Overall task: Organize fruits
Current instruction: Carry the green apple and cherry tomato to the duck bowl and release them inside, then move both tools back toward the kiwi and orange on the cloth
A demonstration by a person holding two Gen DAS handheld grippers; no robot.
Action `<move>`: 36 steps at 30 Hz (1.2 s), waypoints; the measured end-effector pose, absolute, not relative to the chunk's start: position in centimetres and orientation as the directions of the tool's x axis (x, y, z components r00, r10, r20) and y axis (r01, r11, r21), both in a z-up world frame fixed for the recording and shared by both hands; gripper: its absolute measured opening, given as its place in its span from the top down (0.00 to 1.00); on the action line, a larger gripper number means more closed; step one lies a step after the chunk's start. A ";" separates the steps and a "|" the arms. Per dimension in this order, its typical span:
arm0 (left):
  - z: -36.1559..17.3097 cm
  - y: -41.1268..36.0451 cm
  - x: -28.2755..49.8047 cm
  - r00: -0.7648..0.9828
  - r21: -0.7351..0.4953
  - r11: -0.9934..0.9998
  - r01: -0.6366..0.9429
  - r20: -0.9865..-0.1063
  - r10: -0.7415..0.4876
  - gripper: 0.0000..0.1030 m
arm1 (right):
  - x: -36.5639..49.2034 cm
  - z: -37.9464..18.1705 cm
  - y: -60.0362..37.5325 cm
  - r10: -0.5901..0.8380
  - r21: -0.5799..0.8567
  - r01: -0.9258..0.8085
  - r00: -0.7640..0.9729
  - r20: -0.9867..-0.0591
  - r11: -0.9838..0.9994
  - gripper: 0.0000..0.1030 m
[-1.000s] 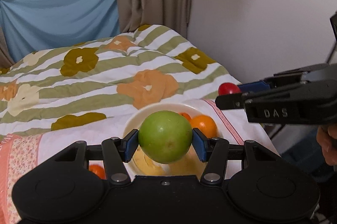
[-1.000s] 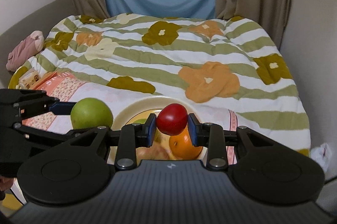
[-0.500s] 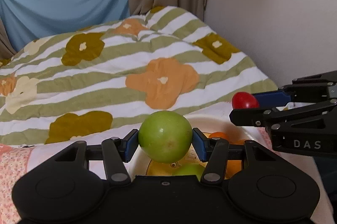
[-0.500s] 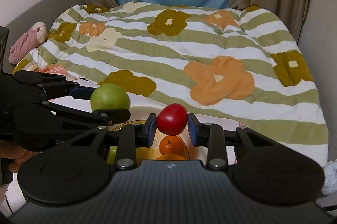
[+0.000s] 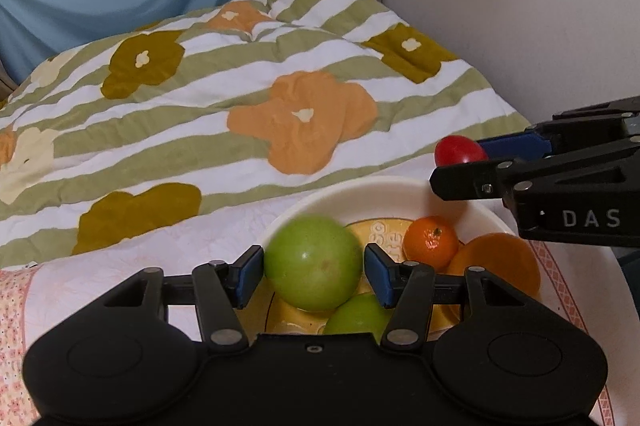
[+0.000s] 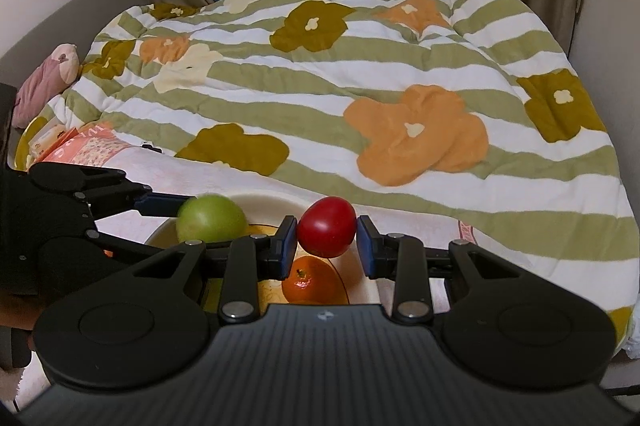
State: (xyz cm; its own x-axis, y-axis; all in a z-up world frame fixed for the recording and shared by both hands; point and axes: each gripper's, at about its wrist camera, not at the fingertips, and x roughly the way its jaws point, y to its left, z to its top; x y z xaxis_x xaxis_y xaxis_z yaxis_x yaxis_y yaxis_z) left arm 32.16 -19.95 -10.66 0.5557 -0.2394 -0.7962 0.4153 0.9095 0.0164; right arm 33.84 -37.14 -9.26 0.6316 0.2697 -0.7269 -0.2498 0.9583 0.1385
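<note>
My left gripper (image 5: 314,276) hangs just over a cream bowl (image 5: 360,186), and its jaws are opening. A green apple (image 5: 312,262) sits between the blue pads with small gaps on either side, its top edge blurred. The apple rests over a second green apple (image 5: 356,318) in the bowl. A mandarin (image 5: 430,242) and a larger orange (image 5: 500,262) also lie in the bowl. My right gripper (image 6: 326,246) is shut on a red tomato (image 6: 327,232), held above the mandarin (image 6: 310,280) at the bowl's far right.
The bowl stands on a pink patterned cloth (image 5: 120,290) at the near edge of a bed with a striped floral duvet (image 6: 360,74). A pink soft toy (image 6: 44,82) and a yellow plate (image 6: 24,142) lie far left. A wall (image 5: 520,6) rises close on the right.
Both grippers moved forward and down over the bowl. The left jaws widened, and the green apple is no longer pinched and sits lower. The right keeps its grip on the tomato.
</note>
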 end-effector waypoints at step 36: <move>-7.4 -15.9 25.9 0.629 0.017 0.954 0.300 -0.756 -0.184 0.16 | 33.4 -10.6 -34.6 0.309 0.084 -0.361 0.630 -0.712 0.929 0.00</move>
State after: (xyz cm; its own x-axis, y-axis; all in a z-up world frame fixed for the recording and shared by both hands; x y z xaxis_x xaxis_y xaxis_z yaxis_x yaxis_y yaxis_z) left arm 25.92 -15.92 -7.40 0.6287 -0.1840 -0.7555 0.2996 0.9539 0.0170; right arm 33.36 -34.60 -10.62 0.6304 0.3094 -0.7119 -0.3606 0.9289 0.0844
